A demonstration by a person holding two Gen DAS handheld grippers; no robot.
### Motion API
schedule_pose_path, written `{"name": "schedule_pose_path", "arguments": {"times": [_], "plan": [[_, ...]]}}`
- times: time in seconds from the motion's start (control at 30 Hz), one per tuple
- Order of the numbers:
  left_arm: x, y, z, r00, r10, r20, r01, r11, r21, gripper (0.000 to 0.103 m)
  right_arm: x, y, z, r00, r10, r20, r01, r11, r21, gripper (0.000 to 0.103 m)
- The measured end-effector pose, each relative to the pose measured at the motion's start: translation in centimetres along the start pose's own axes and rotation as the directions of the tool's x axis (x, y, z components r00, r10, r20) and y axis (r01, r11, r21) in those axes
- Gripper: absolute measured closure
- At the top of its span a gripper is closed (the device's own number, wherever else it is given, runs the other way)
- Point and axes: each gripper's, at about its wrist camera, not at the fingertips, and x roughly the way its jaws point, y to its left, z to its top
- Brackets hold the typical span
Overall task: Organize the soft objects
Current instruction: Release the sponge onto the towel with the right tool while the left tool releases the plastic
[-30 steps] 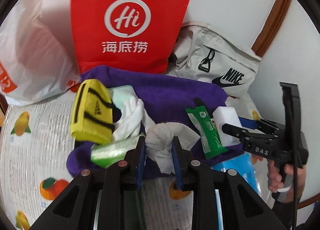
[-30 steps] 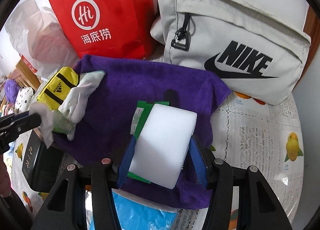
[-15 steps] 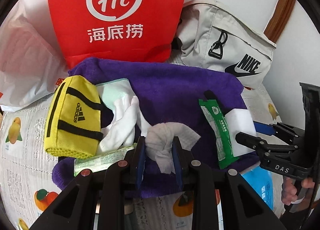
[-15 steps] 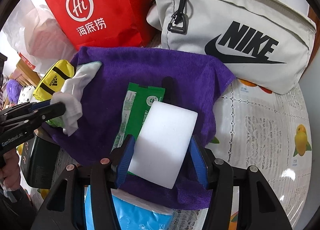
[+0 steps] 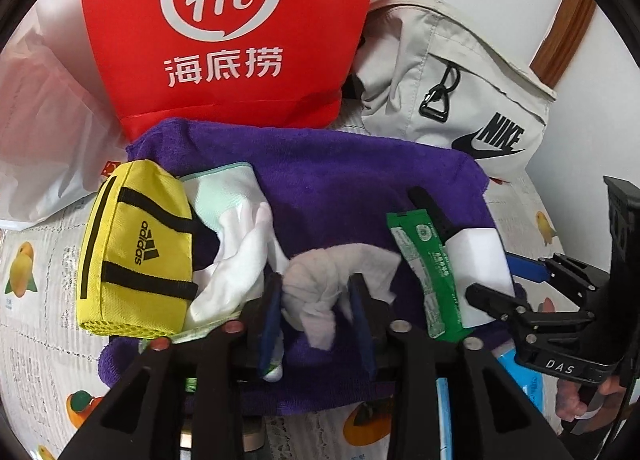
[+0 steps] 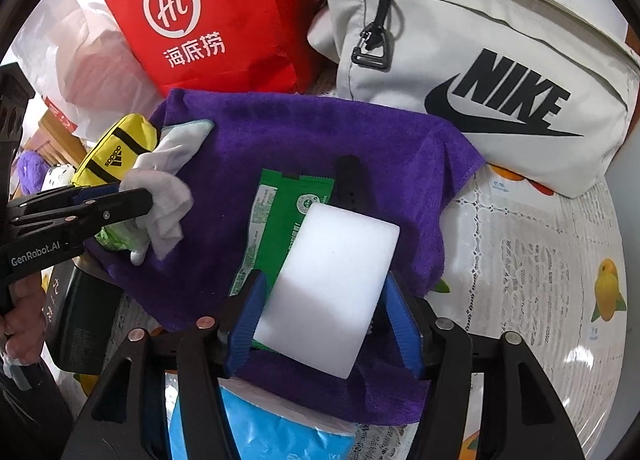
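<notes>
Now white sponge (image 6: pixel 332 292) between opening jaws

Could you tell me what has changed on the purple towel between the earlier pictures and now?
Both tongs are opening. The left tongs are letting go of the crumpled white cloth, set on the purple towel; gaps now show beside it. The right tongs are releasing the white sponge, which rests partly on the green packet. The yellow pouch, white glove, red bag and Nike bag stayed put.
</notes>
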Motion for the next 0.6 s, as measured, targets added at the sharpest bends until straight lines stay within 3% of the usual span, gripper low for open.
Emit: {"name": "schedule_pose_path", "arguments": {"times": [0.07, 0.13, 0.43, 0.6], "plan": [[-0.3, -0.2, 0.0, 1.0, -0.015, 0.006, 0.015, 1.0, 0.005, 0.048, -0.1, -0.1, 0.1, 1.0, 0.008, 0.001, -0.008, 1.0, 0.004, 0.035], [-0.9, -0.4, 0.0, 1.0, -0.002, 0.02, 0.002, 1.0, 0.007, 0.045, -0.2, 0.0, 0.3, 1.0, 0.008, 0.009, -0.008, 1.0, 0.009, 0.035], [-4.2, -0.3, -0.1, 0.997, 0.016, 0.072, -0.016, 1.0, -0.004, 0.044, -3.0, 0.8, 0.6, 0.997, -0.003, 0.074, 0.001, 1.0, 0.025, 0.035], [-8.0, -1.3, -1.5, 0.985, 0.054, 0.162, -0.058, 0.998, 0.022, 0.044, -4.9, 1.3, -0.3, 0.995, -0.01, 0.097, 0.005, 0.998, 0.056, 0.035]]}}
